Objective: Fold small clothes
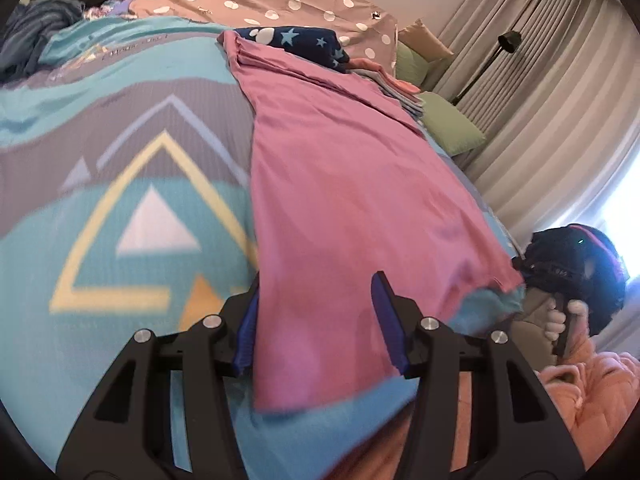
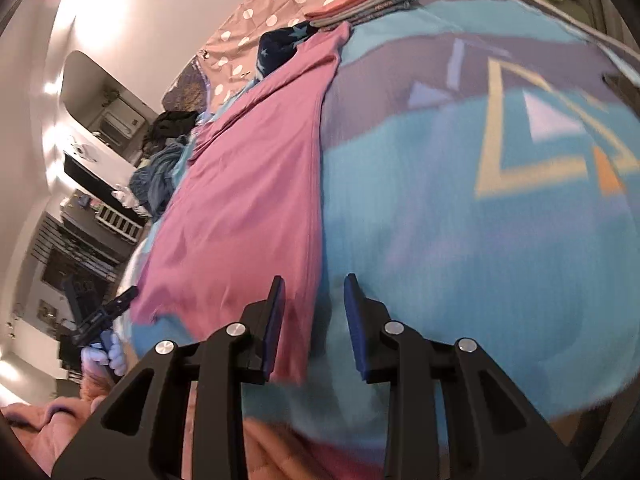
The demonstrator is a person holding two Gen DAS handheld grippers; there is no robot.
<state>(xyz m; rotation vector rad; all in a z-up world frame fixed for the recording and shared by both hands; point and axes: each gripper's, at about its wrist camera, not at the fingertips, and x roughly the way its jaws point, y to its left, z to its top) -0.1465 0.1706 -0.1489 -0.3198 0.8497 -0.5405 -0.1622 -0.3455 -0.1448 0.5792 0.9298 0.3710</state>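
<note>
A pink garment lies flat and long on the blue patterned bedspread. My left gripper is open, its blue pads either side of the garment's near left corner. In the right wrist view the pink garment runs away to the upper left. My right gripper is open over the garment's near right corner, the left pad above the cloth and the right pad over the bedspread. The other gripper shows at the left, held in a hand.
A navy star-print garment and a stack of folded clothes lie at the garment's far end. Unfolded dark clothes are piled at the far left. Green pillows, curtains and a floor lamp stand to the right.
</note>
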